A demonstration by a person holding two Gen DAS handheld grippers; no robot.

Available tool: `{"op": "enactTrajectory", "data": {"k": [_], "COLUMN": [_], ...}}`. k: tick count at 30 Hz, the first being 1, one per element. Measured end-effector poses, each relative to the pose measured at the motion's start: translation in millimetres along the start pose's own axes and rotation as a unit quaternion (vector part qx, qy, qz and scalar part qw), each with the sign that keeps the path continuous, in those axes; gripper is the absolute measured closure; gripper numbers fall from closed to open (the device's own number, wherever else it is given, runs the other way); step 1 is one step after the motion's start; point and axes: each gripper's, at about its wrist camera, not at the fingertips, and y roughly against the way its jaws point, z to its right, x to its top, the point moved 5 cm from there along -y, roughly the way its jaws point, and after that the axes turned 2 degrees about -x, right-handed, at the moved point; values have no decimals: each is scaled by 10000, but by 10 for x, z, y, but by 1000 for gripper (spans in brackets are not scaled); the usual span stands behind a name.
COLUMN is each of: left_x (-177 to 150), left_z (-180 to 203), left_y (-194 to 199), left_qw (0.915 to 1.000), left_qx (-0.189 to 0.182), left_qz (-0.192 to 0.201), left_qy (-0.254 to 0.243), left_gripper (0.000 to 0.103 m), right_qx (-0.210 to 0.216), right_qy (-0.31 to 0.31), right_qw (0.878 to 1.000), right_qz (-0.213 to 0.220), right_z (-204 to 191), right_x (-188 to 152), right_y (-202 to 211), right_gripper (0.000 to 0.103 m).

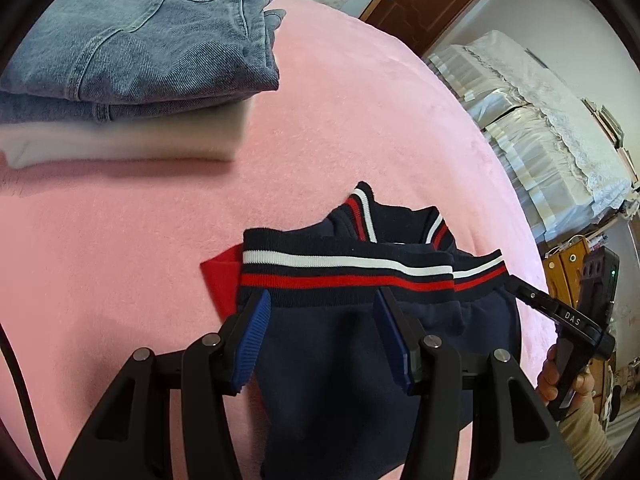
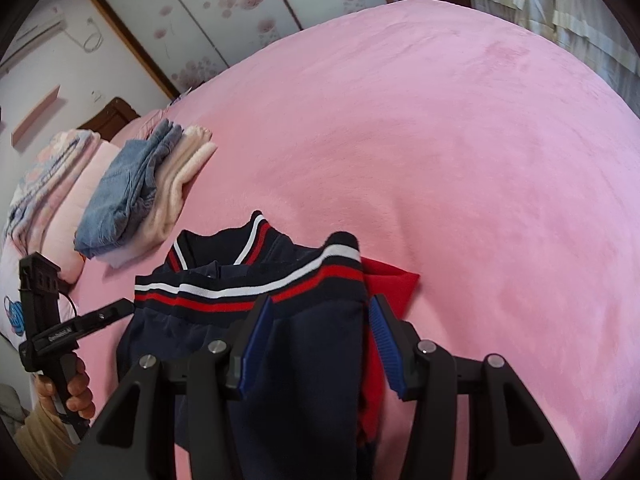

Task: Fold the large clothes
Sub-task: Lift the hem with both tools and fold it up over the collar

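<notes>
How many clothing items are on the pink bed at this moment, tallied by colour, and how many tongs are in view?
Navy jacket with red and white stripes: 1
Blue folded jeans: 1
Cream folded garment under the jeans: 1
Handheld tongs, left tongs and right tongs: 2
Total: 5; everything lies on the pink blanket.

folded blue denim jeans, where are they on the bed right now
The folded blue denim jeans lie on a cream fleece garment on the pink bedspread, upper left in both wrist views, beyond the navy striped-hem jacket.
</notes>
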Motion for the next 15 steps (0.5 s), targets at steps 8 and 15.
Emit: {"op": "enactTrajectory", "data": {"k": [8,15], "left_x": [-18,-7], "left_z": [-32,-175], "left_y": [-9,-70], "left_qw": [9996,9997], "left_qx": [220,216], "left_qz": [91,-52], "left_qy": [-156,-106], "left_gripper": [51,51], "right_qx": [-181,-151], "right_qy": [102,110], "right_qw": [9997,9998], "right_qz": [-100,-119], "right_z": [57,77], "right_x": [-5,0], "right_y": [-100,-155], "right_gripper": [53,53]}}
